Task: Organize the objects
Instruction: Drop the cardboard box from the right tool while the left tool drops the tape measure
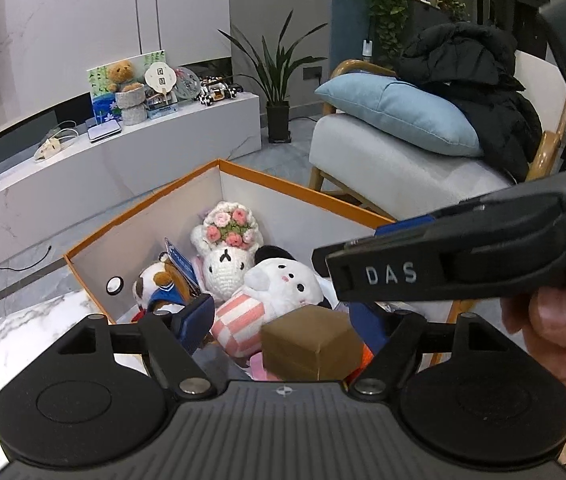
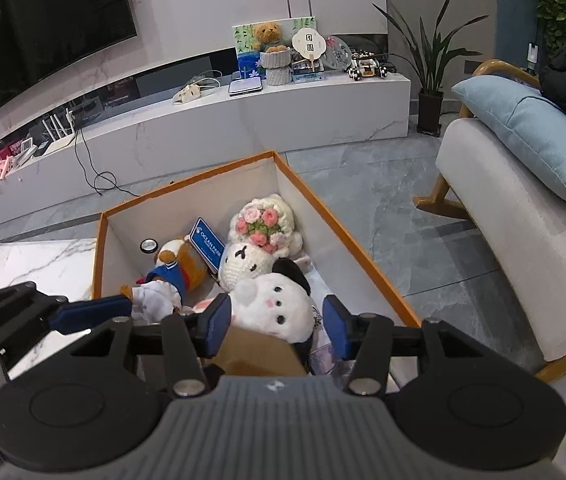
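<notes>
- We see the brown box (image 1: 309,342) low in the frame's centre, between our left claw's (image 1: 283,320) spread fingers, over the orange bin (image 1: 143,204).
- Our right claw (image 2: 273,316), also spread, sits just above it.

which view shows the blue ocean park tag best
The right wrist view: the blue tag faces the camera there, its white lettering legible, lying against the brown plush in the orange box. In the left wrist view the tag is turned edge-on and its text is unreadable.
</notes>
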